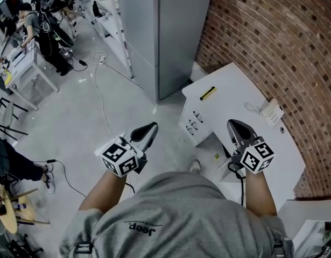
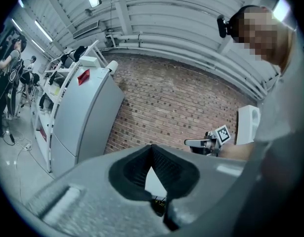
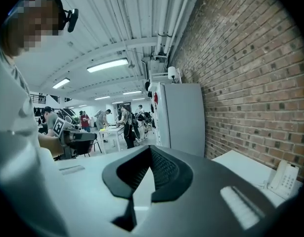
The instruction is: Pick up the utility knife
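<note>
The utility knife, yellow and black, lies on the far part of a white desk in the head view. Neither gripper view shows it. My left gripper hangs over the floor to the left of the desk, its jaws shut with nothing between them. My right gripper hovers over the desk's near part, well short of the knife, also shut and empty. Each gripper appears in the other's view: the right gripper and the left gripper.
A white telephone sits on the desk by the brick wall. The desk has drawers on its left side. A tall grey cabinet stands beyond it. Cables run over the floor; people work at tables far left.
</note>
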### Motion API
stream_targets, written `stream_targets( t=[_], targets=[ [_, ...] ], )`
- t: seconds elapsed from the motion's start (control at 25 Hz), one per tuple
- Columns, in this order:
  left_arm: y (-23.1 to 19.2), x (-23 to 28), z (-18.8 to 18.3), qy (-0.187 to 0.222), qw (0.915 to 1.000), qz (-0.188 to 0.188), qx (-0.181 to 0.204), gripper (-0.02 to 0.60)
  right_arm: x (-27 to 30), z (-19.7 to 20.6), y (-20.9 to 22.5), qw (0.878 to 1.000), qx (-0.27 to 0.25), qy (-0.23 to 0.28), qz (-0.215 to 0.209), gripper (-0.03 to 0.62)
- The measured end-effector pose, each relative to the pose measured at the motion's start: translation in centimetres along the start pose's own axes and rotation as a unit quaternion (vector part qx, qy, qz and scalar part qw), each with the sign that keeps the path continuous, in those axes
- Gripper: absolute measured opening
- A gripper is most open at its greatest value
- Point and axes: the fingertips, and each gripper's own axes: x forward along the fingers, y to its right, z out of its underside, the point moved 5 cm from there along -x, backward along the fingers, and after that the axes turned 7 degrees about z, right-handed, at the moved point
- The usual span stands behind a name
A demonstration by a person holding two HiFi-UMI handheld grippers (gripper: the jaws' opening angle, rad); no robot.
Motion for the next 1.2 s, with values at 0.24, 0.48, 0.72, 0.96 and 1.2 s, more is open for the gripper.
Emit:
stream_targets(
  t=[0.24, 0.48, 0.72, 0.96, 1.2],
  targets=[
    [-2.9, 3.8, -0.1, -0.007, 0.9996, -0.027, 0.002, -0.002, 4.7, -0.3, 4.8, 1.0, 0.008, 0.0, -0.025, 0.009],
    [-6.2, 10.2, -0.7, -0.006, 0.9975, -0.071, 0.007, -0.002, 10.6, -1.1, 11.9, 0.998, 0.013, 0.001, -0.067, 0.009],
    [-9.2, 18.4, -1.6, 0.004, 0.9948, -0.102, 0.001, -0.003, 15.7, -2.5, 20.5, 0.995, 0.013, -0.004, -0.097, 0.009],
    [-11.9, 21.7, -2.2, -0.003, 0.9933, -0.115, -0.004, -0.002, 19.7, -2.7, 24.0, 0.994, 0.021, -0.01, -0.11, 0.009],
    [-16.8, 20.8, -4.1, 0.004, 0.9964, -0.085, 0.0, -0.002, 22.2, -3.9, 23.1, 0.998, 0.016, 0.003, -0.068, 0.009]
  ],
)
